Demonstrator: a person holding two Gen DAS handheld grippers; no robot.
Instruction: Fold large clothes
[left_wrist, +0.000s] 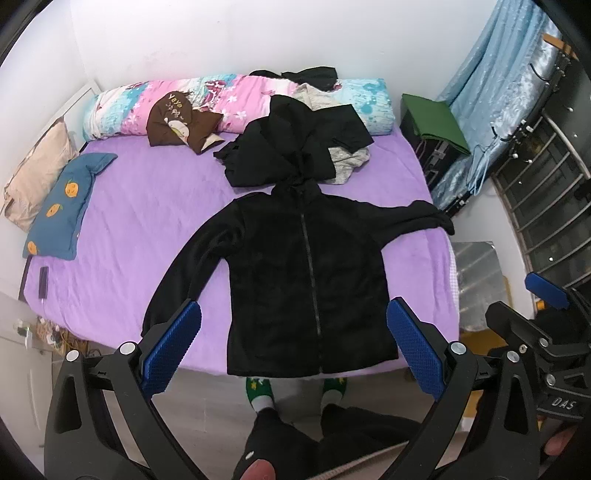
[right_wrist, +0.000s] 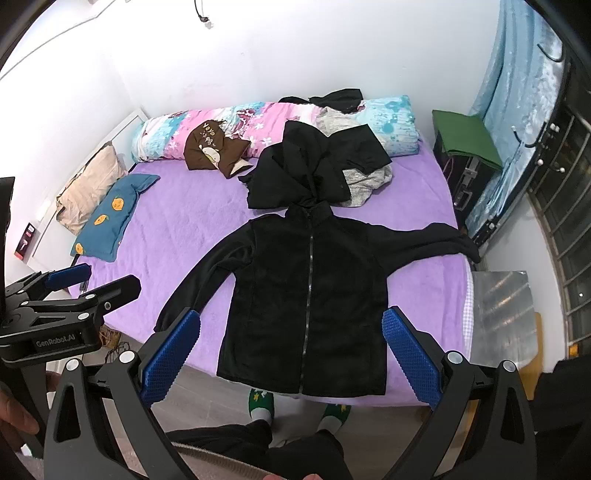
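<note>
A black zip-up jacket (left_wrist: 306, 273) lies face up and zipped on the purple bed (left_wrist: 147, 229), hem at the near edge, hood toward the far side. Its left sleeve runs down toward the bed's near-left edge; its right sleeve (left_wrist: 421, 218) stretches out to the right edge. My left gripper (left_wrist: 293, 343) hangs open above the hem, holding nothing. In the right wrist view the same jacket (right_wrist: 306, 295) sits between the fingers of my open right gripper (right_wrist: 291, 347), also empty. Each gripper shows at the side of the other's view.
A heap of black and grey clothes (left_wrist: 306, 147) lies beyond the hood, with a brown garment (left_wrist: 181, 123) and a rolled floral quilt (left_wrist: 236, 103) behind. Two pillows (left_wrist: 59, 206) lie at left. A green-topped case (left_wrist: 432, 125) and curtain stand right. The person's feet (left_wrist: 295, 395) are below.
</note>
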